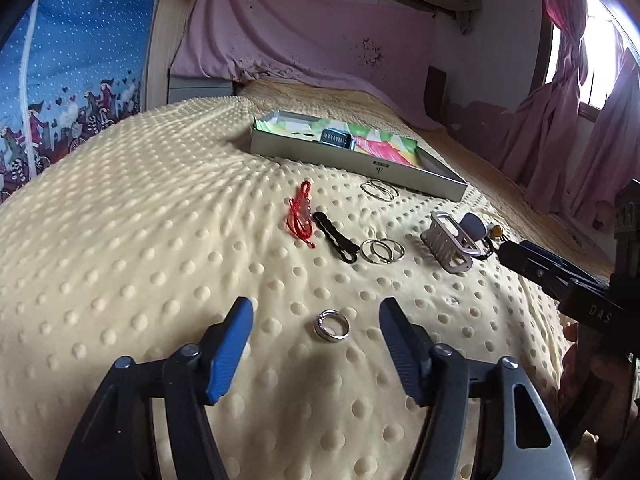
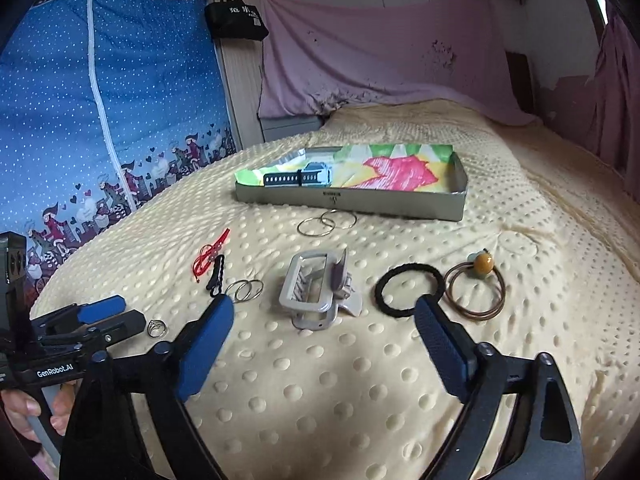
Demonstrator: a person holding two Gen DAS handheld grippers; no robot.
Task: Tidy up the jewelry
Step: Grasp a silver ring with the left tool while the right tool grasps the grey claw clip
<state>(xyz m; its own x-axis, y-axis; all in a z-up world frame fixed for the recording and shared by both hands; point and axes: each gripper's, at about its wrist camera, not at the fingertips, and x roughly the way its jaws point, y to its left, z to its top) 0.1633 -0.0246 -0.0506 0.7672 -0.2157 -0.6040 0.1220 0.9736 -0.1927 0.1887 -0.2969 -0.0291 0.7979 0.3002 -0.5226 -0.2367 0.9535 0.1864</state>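
Note:
Jewelry lies on a cream dotted blanket [image 1: 160,240]. My left gripper [image 1: 316,332] is open, its blue fingers either side of a silver ring [image 1: 331,325], not touching it; the ring also shows in the right wrist view [image 2: 157,328]. My right gripper [image 2: 324,320] is open just in front of a grey hair claw [image 2: 316,292]. Beyond lie a red cord [image 1: 301,216], a black clip [image 1: 335,238], small hoops [image 1: 382,251] and larger hoops [image 2: 326,222]. A black hair tie [image 2: 408,288] and a brown beaded tie [image 2: 476,288] lie to the right.
A shallow grey box [image 2: 352,204] with colourful lining holds a dark watch [image 2: 298,178] at the back of the bed. A blue patterned wardrobe [image 2: 100,120] stands to the left; pink cloth [image 2: 380,60] hangs behind.

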